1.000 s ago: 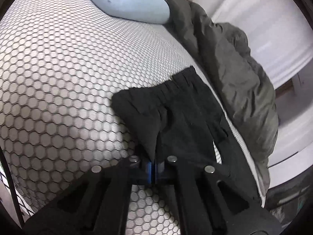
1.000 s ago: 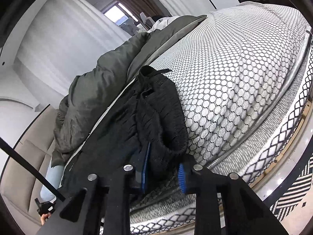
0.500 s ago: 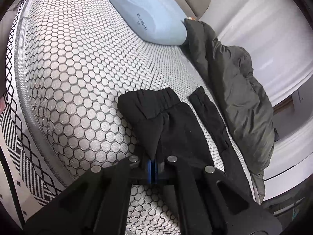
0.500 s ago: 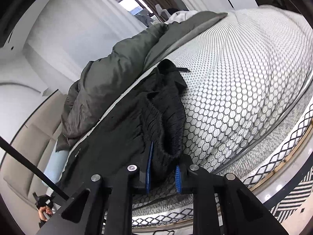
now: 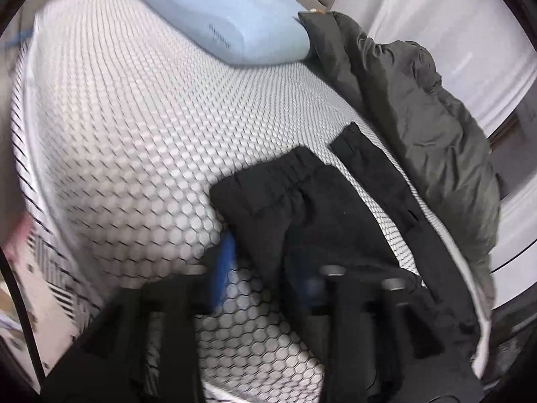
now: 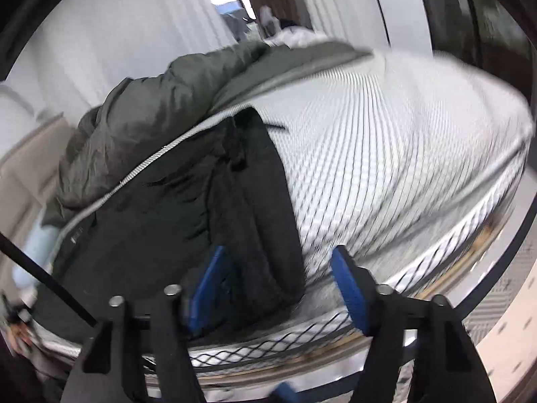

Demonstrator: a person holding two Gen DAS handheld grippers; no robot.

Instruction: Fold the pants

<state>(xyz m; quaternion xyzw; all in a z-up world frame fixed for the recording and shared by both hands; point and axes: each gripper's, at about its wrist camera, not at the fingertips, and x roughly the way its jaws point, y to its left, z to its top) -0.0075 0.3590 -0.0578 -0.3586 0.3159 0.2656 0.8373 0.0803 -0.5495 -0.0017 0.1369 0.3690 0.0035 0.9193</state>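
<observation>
The black pants (image 5: 302,201) lie folded on the hexagon-patterned mattress (image 5: 134,134), waistband away from me, one strip (image 5: 376,174) lying apart on the right. My left gripper (image 5: 268,275) hovers at their near edge with its jaws opening; the fabric drapes loose over the right blue pad, and neither pad presses on it. In the right wrist view the pants (image 6: 245,201) run along the mattress (image 6: 386,154). The right gripper (image 6: 278,288) is opening too, and the folded end lies between its blue pads (image 6: 349,288) without being pinched.
A light blue pillow (image 5: 228,23) lies at the head of the bed. A dark grey-green duvet (image 5: 429,127) is bunched along the far side, against the pants, and the duvet (image 6: 161,107) shows in the right view too. The mattress edge (image 6: 436,262) and a patterned floor lie below the right gripper.
Both grippers were shut on the pants' fabric and have spread their jaws, letting it drop onto the mattress. Both hands lifted slightly and rolled; the views are blurred.
</observation>
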